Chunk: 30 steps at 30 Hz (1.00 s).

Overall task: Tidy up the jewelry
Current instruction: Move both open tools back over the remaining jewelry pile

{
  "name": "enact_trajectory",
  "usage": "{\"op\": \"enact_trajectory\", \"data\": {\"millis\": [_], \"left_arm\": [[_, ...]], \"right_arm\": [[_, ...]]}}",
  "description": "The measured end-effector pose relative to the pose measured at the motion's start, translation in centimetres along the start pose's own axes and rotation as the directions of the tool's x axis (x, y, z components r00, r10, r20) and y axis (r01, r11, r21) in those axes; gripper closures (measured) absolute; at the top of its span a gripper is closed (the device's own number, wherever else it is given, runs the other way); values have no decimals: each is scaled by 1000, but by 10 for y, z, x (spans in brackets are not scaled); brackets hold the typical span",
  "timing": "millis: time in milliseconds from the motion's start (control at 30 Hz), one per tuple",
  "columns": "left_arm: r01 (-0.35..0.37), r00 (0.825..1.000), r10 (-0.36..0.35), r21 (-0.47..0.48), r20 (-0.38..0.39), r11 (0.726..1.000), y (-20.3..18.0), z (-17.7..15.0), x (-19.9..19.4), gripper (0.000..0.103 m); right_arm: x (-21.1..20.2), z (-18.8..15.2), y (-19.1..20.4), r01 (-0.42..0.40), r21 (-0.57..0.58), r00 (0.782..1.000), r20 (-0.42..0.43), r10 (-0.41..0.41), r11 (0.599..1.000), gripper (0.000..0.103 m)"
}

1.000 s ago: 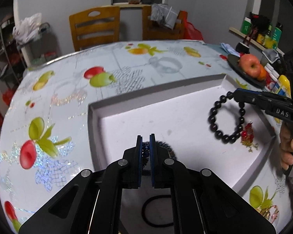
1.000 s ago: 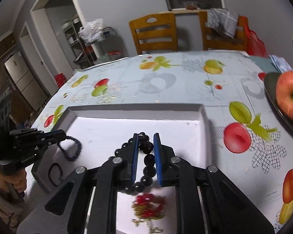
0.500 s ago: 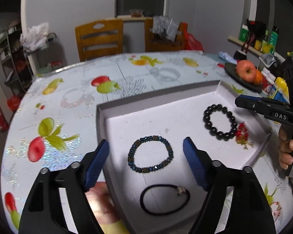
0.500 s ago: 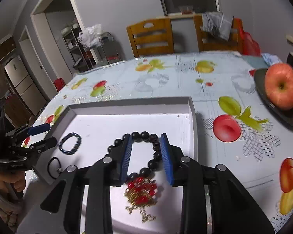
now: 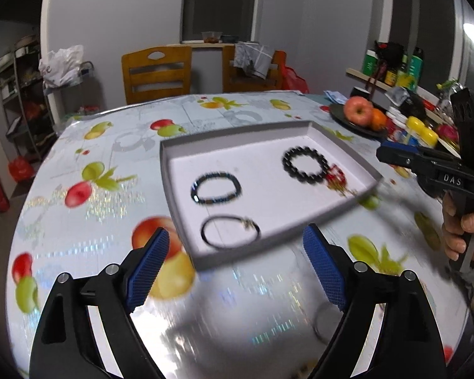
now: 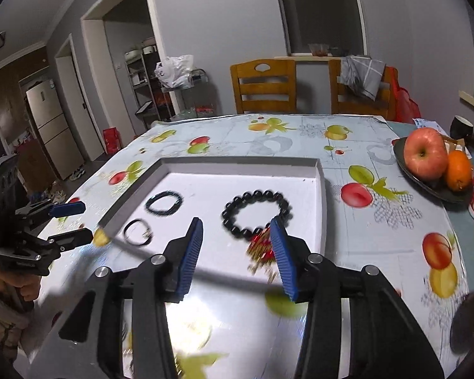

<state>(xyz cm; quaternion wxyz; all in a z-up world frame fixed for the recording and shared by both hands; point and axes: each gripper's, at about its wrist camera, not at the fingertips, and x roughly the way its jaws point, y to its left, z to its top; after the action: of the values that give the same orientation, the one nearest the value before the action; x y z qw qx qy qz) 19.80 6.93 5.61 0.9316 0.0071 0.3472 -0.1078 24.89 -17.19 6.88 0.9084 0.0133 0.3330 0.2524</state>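
Observation:
A shallow grey tray [image 5: 167, 170] [image 6: 237, 164] lies on the fruit-print tablecloth. In it rest a dark blue bead bracelet [image 5: 218, 175] [image 6: 165, 193], a black large-bead bracelet [image 5: 304, 149] [image 6: 262, 194], a red and gold piece [image 5: 336, 173] [image 6: 262, 248] and a thin black cord ring [image 5: 204, 231] [image 6: 125, 232]. My left gripper [image 5: 235, 246] [image 6: 79, 222] hangs over the tray's near-left corner, jaws wide and still opening, nothing between them. My right gripper [image 6: 236, 224] [image 5: 384, 154] hovers at the near-right edge, jaws opening, empty.
A dark plate [image 6: 439, 189] with an apple [image 6: 426, 154] and an orange [image 6: 458, 170] sits at the table's right. Jars and bottles [image 5: 417, 126] crowd the right edge. Two wooden chairs [image 6: 264, 85] stand beyond the far side.
Both grippers have let go and opened: the left released the blue bracelet, the right the black bead bracelet. Both have pulled back and up from the tray toward its near edge.

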Motion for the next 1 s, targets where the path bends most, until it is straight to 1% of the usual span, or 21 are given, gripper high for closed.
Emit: {"op": "enact_trajectory", "data": {"millis": [100, 267, 333, 367, 600, 733, 867, 967, 1000], "left_arm": [[7, 1000, -7, 4, 4, 1000, -5, -14, -12, 15], [27, 1000, -27, -25, 2, 999, -7, -38, -31, 15], [37, 999, -37, -23, -2, 999, -10, -46, -37, 15], [45, 999, -45, -20, -8, 999, -13, -51, -39, 15], [81, 996, -81, 7, -44, 997, -28, -76, -46, 15], [94, 993, -91, 33, -79, 995, -37, -87, -43, 15], [93, 991, -90, 25, -101, 995, -37, -92, -39, 15], [101, 989, -98, 18, -109, 995, -37, -94, -38, 16], [101, 989, -98, 20, -109, 995, -37, -94, -38, 16]], "right_arm": [[-14, -14, 11, -10, -13, 1000, -1, 10, 1000, 56], [-32, -37, 24, -19, -21, 1000, -5, 18, 1000, 53], [-35, -45, 28, -22, -25, 1000, -12, 22, 999, 48], [-36, -48, 31, -18, -28, 1000, -12, 18, 999, 48], [-45, -75, 40, -26, -45, 999, -45, 24, 999, 48], [-48, -87, 44, -33, -54, 997, -68, 29, 998, 48], [-51, -93, 46, -42, -54, 996, -81, 37, 998, 48], [-52, -98, 51, -48, -75, 994, -103, 40, 996, 47], [-52, -100, 53, -49, -81, 993, -111, 40, 996, 46]]}}
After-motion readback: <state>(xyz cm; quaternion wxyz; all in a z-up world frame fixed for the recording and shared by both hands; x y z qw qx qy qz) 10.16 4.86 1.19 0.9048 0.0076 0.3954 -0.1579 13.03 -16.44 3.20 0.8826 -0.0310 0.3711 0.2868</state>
